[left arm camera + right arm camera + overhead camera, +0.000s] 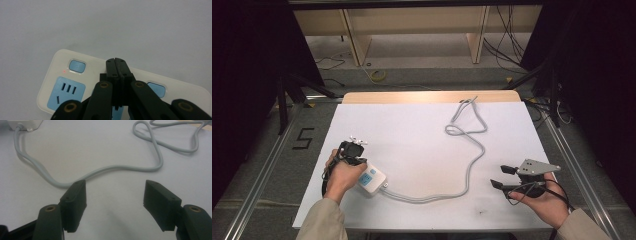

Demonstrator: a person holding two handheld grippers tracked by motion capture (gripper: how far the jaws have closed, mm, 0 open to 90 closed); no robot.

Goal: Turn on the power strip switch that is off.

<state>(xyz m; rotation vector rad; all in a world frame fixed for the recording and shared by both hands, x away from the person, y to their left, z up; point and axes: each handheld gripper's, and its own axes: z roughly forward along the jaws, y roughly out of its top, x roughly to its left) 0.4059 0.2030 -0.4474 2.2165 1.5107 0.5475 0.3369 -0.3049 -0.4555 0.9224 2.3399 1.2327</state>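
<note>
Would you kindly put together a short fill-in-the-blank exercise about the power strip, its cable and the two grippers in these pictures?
1. The left gripper has its jaws ____ together above the power strip.
2. The right gripper has its jaws ____, with nothing between them.
3. The socket faces and buttons on the power strip are coloured ____.
4. The grey cable runs from the power strip across the ____ table cover.

Missing words: shut; open; blue; white

One power strip (pixel 372 179), one grey cable (pixel 472 160), two blue buttons (pixel 77 66), one white table (pixel 412 135).
</note>
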